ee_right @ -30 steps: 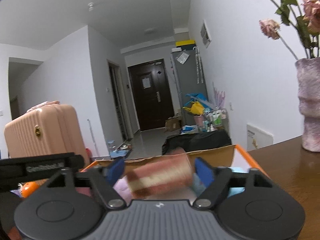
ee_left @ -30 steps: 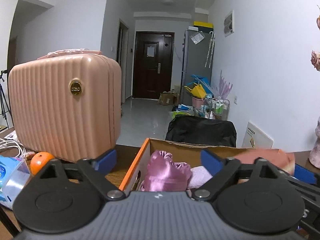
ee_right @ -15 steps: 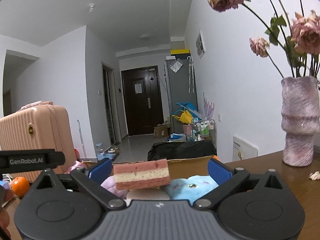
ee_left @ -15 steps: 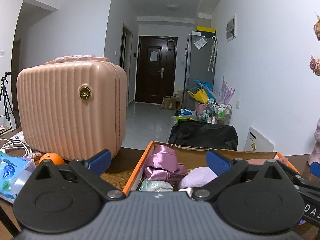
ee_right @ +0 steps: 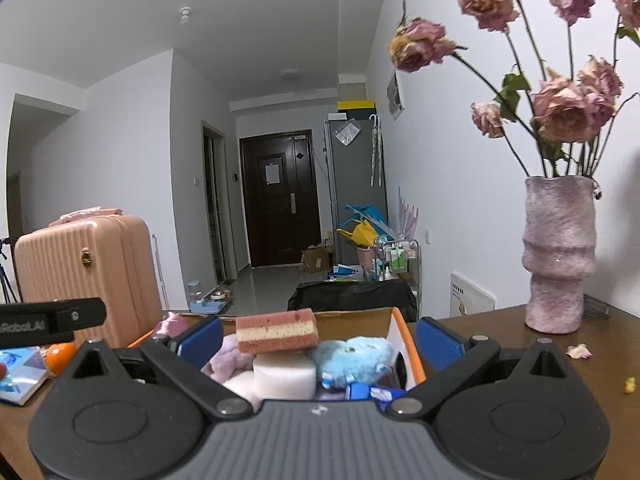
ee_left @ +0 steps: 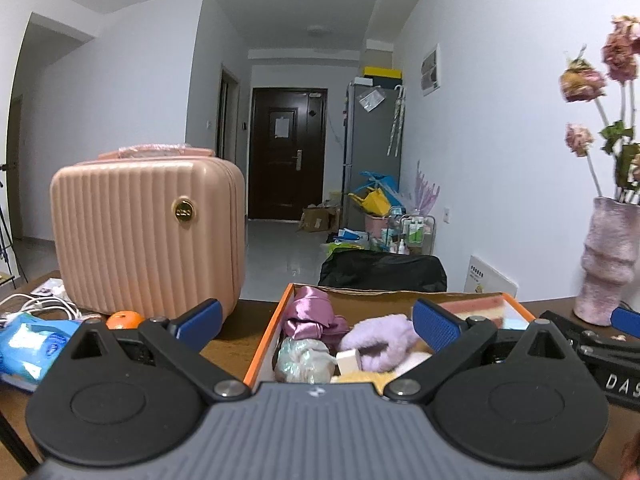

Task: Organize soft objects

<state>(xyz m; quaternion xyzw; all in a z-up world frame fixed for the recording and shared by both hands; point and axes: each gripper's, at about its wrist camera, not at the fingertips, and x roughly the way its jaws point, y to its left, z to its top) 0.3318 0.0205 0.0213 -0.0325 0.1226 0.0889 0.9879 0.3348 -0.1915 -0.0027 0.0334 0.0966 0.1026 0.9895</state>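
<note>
Both grippers, left (ee_left: 316, 320) and right (ee_right: 318, 338), stand wide and empty. The sponge (ee_right: 277, 330) rests in the box (ee_right: 406, 344) among other soft items; remaining work cannot be determined.

Two matching handheld tools, black and grey with blue pads

Each tool, left tool (ee_left: 316, 320) and right tool (ee_right: 318, 338), is showing a ribbed grey housing, two round black discs, black angled linkage arms pinned by silver screws, and ribbed blue fingers (ee_left: 434, 322); white lettering is showing on each one's black side as seen from the other.
</note>
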